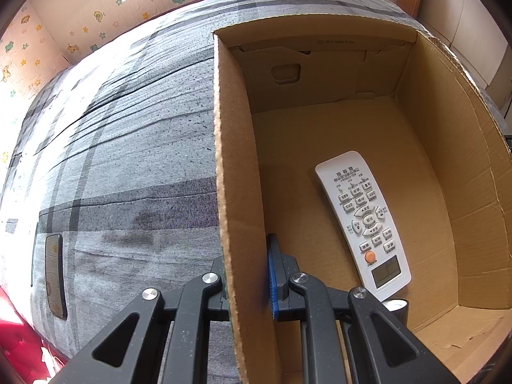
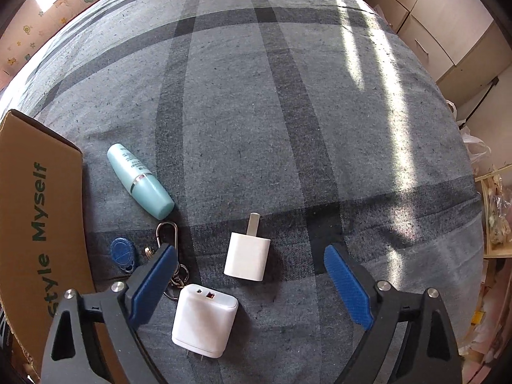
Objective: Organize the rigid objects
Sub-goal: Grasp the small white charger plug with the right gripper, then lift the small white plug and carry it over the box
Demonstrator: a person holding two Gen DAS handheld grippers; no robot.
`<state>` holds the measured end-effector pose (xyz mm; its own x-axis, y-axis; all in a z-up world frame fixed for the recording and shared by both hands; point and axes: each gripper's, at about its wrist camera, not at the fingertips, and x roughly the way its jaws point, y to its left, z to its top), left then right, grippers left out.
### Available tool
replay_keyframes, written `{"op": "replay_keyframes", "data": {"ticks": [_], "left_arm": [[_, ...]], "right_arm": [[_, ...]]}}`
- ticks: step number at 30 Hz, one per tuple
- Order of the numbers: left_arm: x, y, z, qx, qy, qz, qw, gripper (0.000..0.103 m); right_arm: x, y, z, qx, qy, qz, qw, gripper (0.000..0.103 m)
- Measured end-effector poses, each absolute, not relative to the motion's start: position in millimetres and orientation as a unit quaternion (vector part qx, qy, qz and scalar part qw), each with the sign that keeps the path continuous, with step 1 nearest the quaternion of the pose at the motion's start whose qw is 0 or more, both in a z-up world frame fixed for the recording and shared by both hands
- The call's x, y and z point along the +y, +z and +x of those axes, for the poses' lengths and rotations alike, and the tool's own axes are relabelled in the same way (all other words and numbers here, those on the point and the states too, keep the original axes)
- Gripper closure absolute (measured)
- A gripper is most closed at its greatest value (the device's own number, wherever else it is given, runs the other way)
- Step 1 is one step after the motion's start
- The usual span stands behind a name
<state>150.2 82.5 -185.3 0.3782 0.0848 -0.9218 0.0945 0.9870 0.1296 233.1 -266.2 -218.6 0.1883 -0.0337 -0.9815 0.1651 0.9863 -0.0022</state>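
Right gripper point(image 2: 250, 283) hangs jaws-apart over the grey plaid bedspread point(image 2: 288, 102), small white cube charger point(image 2: 247, 258) lying between them, prong pointing away, while left gripper point(image 1: 248, 280), jaws clamped on the brown cardboard box's wall point(image 1: 238, 192), steadies it.

both tools are matte black plastic, speckled, with triangular cut-outs in the linkage arms and round silver pivot screws. the left gripper point(image 1: 248, 283) shows one ribbed blue pad; the right gripper point(image 2: 251, 283) has two long blue textured pads.
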Motion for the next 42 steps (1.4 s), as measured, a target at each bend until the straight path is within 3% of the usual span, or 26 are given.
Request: {"op": "replay_keyframes", "data": {"ticks": [6,10,18,42], "left_arm": [[83,-186,151,0.558,-0.003,0.081,0.826,0.089],[82,-186,150,0.558,-0.002,0.082,0.826,0.089],[82,-186,150,0.558,-0.002,0.082,0.826,0.089],[84,-185,151,0.558,-0.004,0.078,0.826,0.089]], "right_arm": [[-268,-228,236,0.648,-0.052,0.069,0.757,0.040],[-272,-237,237,0.655,-0.049,0.086,0.749,0.075],[-277,-239,236,0.653,-0.052,0.075,0.752,0.076],[-237,-168,221,0.622,-0.044,0.030,0.781,0.076]]}}
